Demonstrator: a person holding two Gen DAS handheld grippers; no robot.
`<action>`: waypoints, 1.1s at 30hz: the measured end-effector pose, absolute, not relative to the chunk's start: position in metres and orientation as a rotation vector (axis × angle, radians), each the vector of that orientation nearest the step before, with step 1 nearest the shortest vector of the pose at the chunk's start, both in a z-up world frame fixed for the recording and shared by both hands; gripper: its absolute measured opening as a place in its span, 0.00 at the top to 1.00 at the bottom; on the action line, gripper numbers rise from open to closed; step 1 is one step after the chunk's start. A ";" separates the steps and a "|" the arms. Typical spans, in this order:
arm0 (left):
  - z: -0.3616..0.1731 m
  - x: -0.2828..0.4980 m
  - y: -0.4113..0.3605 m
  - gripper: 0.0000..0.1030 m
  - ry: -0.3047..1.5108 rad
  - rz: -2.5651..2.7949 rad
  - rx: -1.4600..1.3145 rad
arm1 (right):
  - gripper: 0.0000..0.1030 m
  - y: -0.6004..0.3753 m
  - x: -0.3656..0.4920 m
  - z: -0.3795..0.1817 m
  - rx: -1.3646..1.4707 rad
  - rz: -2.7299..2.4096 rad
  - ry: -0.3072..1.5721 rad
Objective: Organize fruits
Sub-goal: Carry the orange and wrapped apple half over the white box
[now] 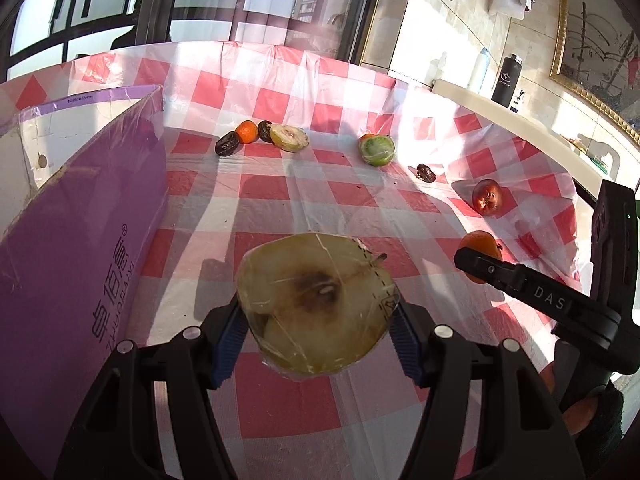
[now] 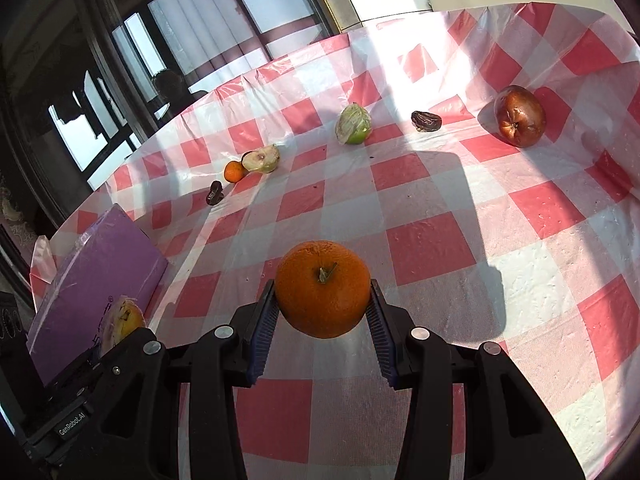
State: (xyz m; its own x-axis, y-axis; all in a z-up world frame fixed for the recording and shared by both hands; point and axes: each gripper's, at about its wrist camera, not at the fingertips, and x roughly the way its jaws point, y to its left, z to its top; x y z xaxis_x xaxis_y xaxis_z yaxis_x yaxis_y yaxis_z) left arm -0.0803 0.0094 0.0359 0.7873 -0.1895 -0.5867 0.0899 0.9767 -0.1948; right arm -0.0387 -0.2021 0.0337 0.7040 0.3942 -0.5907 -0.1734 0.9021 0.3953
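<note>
Strong daylight enters through the windows (image 1: 120, 12) at the far side, washing out the far part of the checkered surface (image 1: 420, 120) in glare. Long hard shadows run toward the cameras. Both views stay sharp at the centre, while fisheye distortion bends the edges and the corners fall to black.

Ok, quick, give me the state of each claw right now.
Left claw: closed on the plastic-wrapped, browned half pear.
Right claw: closed on the round orange with its stem stub.
</note>
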 end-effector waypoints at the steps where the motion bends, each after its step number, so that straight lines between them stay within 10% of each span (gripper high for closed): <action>1: 0.037 -0.084 0.008 0.38 0.644 -0.151 -0.150 | 0.57 -0.200 -0.040 0.034 0.324 0.321 0.728; 33: 0.139 -0.200 0.101 0.38 0.313 -0.066 -0.230 | 0.57 -0.064 -0.101 0.106 0.261 0.711 0.590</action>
State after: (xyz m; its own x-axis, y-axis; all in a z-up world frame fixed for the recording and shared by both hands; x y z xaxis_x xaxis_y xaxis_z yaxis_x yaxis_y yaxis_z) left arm -0.1998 0.1008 0.1386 0.9495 -0.1002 -0.2975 0.0290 0.9716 -0.2347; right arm -0.1007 -0.0636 0.1056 0.6048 0.6783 -0.4173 -0.5357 0.7342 0.4171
